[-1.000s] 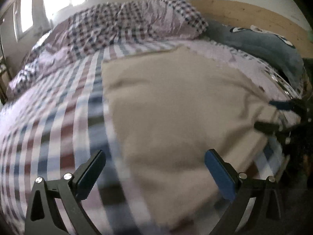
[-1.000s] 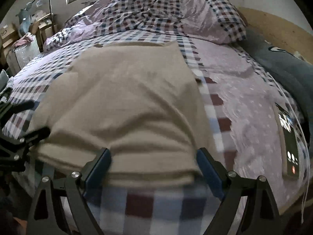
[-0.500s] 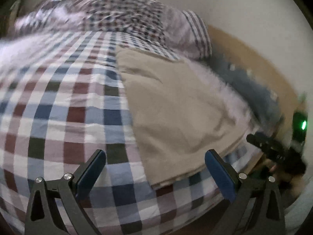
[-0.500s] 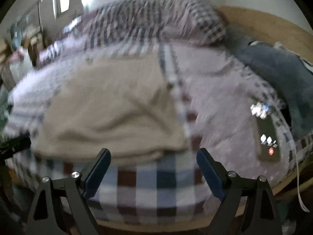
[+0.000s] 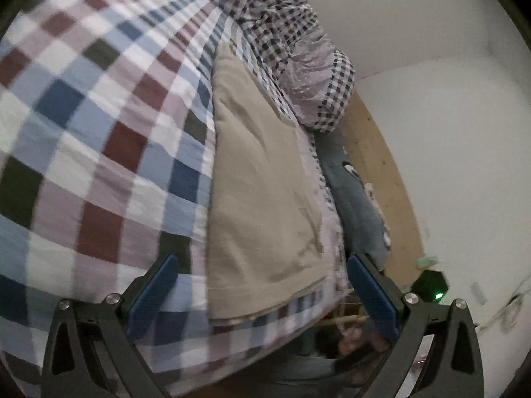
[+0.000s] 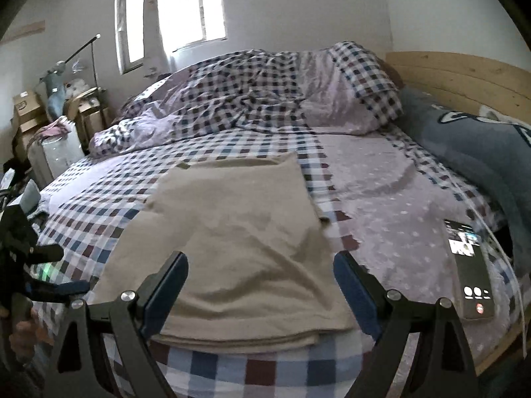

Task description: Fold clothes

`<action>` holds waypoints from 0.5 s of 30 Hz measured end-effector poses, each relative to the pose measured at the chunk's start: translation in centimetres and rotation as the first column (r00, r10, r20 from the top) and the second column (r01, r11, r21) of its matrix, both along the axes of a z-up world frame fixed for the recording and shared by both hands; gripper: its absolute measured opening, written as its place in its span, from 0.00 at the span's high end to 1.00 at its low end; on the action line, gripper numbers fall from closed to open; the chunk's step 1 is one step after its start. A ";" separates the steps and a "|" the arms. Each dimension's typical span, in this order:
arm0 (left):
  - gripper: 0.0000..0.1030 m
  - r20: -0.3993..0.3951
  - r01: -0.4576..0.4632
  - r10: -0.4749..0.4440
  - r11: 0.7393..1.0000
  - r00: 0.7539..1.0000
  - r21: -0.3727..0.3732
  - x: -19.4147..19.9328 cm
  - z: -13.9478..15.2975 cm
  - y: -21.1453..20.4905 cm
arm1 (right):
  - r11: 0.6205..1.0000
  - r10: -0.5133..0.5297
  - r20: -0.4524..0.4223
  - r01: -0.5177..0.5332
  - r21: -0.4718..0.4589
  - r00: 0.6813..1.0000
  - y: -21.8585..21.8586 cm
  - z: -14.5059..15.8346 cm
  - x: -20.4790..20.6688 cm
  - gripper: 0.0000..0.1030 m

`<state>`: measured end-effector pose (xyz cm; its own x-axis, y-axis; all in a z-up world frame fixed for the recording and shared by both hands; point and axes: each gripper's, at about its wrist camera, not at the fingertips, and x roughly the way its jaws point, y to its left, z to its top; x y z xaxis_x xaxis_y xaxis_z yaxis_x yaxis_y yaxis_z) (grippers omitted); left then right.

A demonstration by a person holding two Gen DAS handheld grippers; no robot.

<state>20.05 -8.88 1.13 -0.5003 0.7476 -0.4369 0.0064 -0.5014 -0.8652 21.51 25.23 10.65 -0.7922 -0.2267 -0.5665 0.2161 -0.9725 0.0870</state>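
Since the beige garment (image 6: 239,242) already lies folded in flat layers on the checked bedspread (image 6: 109,205), I judge the folding nearly done, perhaps one last fold or tidy left. My right tongs (image 6: 260,285) hang wide apart just before its near edge, holding nothing. My left tongs (image 5: 262,295) gape empty beside its corner.

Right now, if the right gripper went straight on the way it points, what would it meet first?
Probably the folded beige garment: the right gripper points down at it, open and empty. Depth is unclear.
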 end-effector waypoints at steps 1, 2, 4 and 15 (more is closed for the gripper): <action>0.00 0.020 -0.001 0.001 1.000 1.000 0.002 -0.1 0.0 0.1 | 1.000 0.009 -0.002 -0.009 0.000 1.000 -0.2 0.0 -0.1 0.11; 0.00 0.040 -0.003 0.003 1.000 0.999 0.005 -0.3 -0.1 0.2 | 1.000 0.018 -0.005 -0.018 0.001 1.000 -0.5 0.0 -0.3 0.11; 0.00 0.098 -0.041 0.037 0.999 0.995 0.031 -0.2 -0.5 0.2 | 1.000 0.031 -0.013 -0.031 0.004 0.999 -0.8 0.0 -0.3 0.11; 0.00 0.207 -0.039 0.023 0.997 0.978 0.073 -0.9 -1.4 2.5 | 0.994 0.111 -0.034 -0.111 0.006 0.993 -1.8 0.1 0.0 0.11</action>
